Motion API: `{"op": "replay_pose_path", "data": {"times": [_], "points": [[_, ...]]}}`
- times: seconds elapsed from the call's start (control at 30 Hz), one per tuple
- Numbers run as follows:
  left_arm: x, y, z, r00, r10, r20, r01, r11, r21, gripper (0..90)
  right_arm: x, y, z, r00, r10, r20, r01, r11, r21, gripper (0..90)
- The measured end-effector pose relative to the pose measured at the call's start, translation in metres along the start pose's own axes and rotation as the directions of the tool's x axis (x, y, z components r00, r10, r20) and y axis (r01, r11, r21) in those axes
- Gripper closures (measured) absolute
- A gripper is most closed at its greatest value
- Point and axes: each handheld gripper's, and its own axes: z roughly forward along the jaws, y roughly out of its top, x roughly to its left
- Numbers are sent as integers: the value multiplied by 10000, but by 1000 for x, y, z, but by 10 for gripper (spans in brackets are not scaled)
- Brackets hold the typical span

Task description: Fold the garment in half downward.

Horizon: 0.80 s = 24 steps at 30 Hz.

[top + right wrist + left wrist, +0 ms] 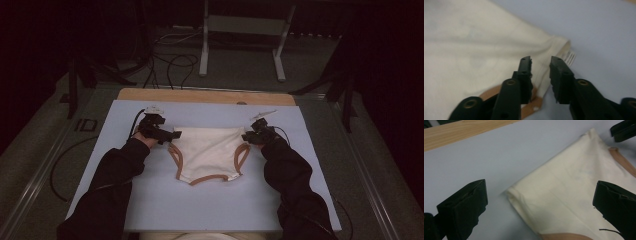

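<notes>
Two dark sleeves (107, 190) are reaching in from the near edge of the desk (150, 205), which is wearing a pale blue sheet with a strip of bare wood (200, 96) showing along its far side. Beyond it, a dim room is holding grey floor, loose cables (172, 62) and a white metal stand (240, 30). The cream garment with tan trim (210, 152) is lying flat at the desk's middle. The left claw (540, 202) is hovering spread wide over its upper left corner, jaws well apart. The right claw (541, 66) is sitting at the upper right corner, narrowly parted with the cloth edge between its jaws. Its own view is revealing a small white label (569, 57) there, too small to make out from above.
</notes>
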Motion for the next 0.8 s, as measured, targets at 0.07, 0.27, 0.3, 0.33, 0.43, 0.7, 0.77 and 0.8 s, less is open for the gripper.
{"op": "replay_pose_path", "data": {"times": [0.07, 0.27, 0.3, 0.33, 0.43, 0.7, 0.77, 0.8], "points": [[-6, -1, -4, 9998, 174, 18, -174, 9998, 4, 5, 1, -4, 3, 10000, 90, -39, -90, 9999, 127, 720], [-20, -8, -10, 9988, 384, 298, -384, 9993, -21, 5, 1, -13, 9, 9991, 247, -330, -235, 9991, 346, 727], [-22, -9, -11, 9986, 399, 350, -397, 9992, -53, 5, 2, -15, 11, 9993, 214, -316, -198, 9986, 498, 731], [-24, -10, -13, 9978, 405, 521, -403, 9992, -44, 5, 2, -15, 11, 9991, 269, -337, -252, 9984, 498, 731], [-26, -11, -15, 9970, 372, 675, -370, 9993, -39, 5, 2, -16, 11, 9988, 327, -353, -311, 9985, 457, 747], [-33, -13, -25, 9961, 495, 735, -471, 9983, -331, 5, 7, -14, 8, 9995, -6, -324, 23, 9987, 501, 883], [-34, -14, -27, 9961, 483, 739, -457, 9983, -358, 5, 8, -14, 7, 9995, -4, -310, 20, 9988, 492, 883], [-34, -15, -29, 9961, 531, 706, -507, 9981, -363, 5, 7, -14, 4, 9996, -36, -263, 47, 9992, 401, 883]]}}
